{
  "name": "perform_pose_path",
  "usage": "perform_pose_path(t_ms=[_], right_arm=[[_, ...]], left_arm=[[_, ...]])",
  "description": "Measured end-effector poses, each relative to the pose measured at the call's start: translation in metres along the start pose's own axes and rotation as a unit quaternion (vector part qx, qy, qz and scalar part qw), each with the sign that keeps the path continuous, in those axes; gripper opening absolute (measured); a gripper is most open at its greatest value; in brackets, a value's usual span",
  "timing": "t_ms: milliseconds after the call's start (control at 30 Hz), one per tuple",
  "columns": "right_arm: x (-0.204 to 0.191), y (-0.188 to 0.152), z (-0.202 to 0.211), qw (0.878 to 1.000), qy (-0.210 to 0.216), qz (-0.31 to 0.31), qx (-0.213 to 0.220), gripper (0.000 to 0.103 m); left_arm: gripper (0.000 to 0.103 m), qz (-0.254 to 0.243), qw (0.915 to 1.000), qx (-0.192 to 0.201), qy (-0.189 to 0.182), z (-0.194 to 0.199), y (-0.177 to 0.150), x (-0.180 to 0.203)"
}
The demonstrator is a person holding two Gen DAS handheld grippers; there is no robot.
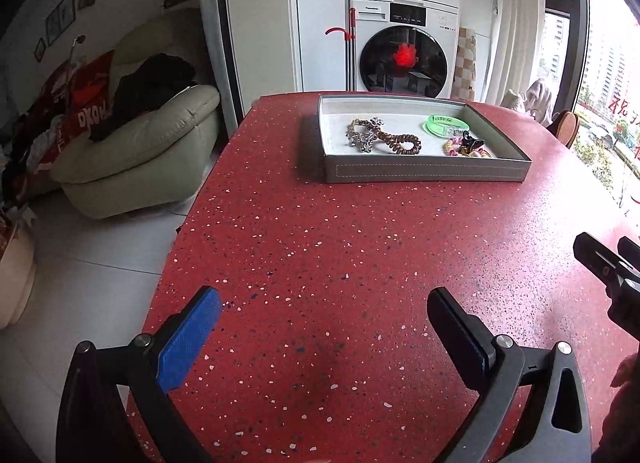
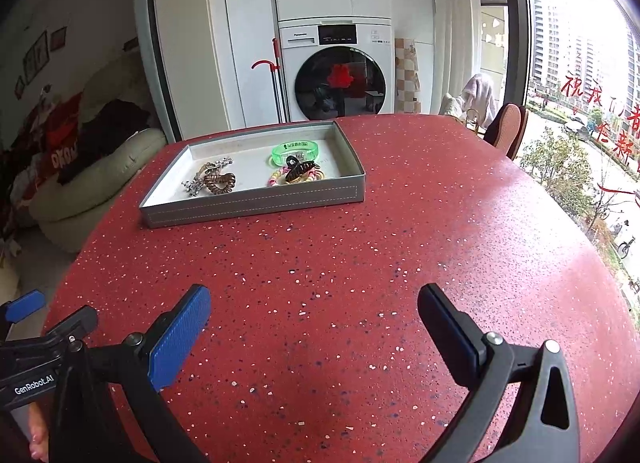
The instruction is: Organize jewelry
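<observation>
A grey tray (image 1: 428, 173) (image 2: 256, 205) stands on the far part of the red speckled table (image 1: 340, 255) (image 2: 380, 243). In it lie a green bracelet (image 1: 445, 125) (image 2: 294, 151), a brown spiral hair tie (image 1: 400, 141) (image 2: 219, 182), a silver sparkly piece (image 1: 366, 135) (image 2: 200, 181), a dark claw clip (image 1: 468, 143) (image 2: 300, 169) and a pink beaded bracelet (image 1: 452, 149) (image 2: 276, 179). My left gripper (image 1: 324, 307) is open and empty above the near table. My right gripper (image 2: 314, 303) is open and empty too, and shows at the right edge of the left wrist view (image 1: 608, 263).
A cream sofa (image 1: 140, 143) piled with clothes stands left of the table. Stacked washing machines (image 1: 404, 59) (image 2: 340, 75) stand behind it. A chair (image 2: 506, 131) and a large window (image 2: 580, 103) are at the right.
</observation>
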State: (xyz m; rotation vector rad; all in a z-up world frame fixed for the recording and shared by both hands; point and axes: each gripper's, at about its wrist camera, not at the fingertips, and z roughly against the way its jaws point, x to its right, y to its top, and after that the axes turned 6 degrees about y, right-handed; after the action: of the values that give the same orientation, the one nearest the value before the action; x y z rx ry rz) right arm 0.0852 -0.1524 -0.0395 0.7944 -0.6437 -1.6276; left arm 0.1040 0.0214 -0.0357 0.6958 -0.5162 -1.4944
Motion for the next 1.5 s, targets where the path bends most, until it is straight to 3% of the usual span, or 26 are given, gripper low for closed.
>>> perform_pose_path(t_ms=[667, 1500], right_arm=[[0.002, 0.006, 0.003, 1.000, -0.002, 0.001, 0.003, 0.103], [0.007, 0.042, 0.000, 1.000, 0.004, 0.009, 0.007, 0.103]], left_arm=[[0.103, -0.007, 0.9999, -0.005, -0.008, 0.001, 0.004, 0.007], [0.103, 0.009, 0.9996, -0.007, -0.026, -0.008, 0.032, 0.014]])
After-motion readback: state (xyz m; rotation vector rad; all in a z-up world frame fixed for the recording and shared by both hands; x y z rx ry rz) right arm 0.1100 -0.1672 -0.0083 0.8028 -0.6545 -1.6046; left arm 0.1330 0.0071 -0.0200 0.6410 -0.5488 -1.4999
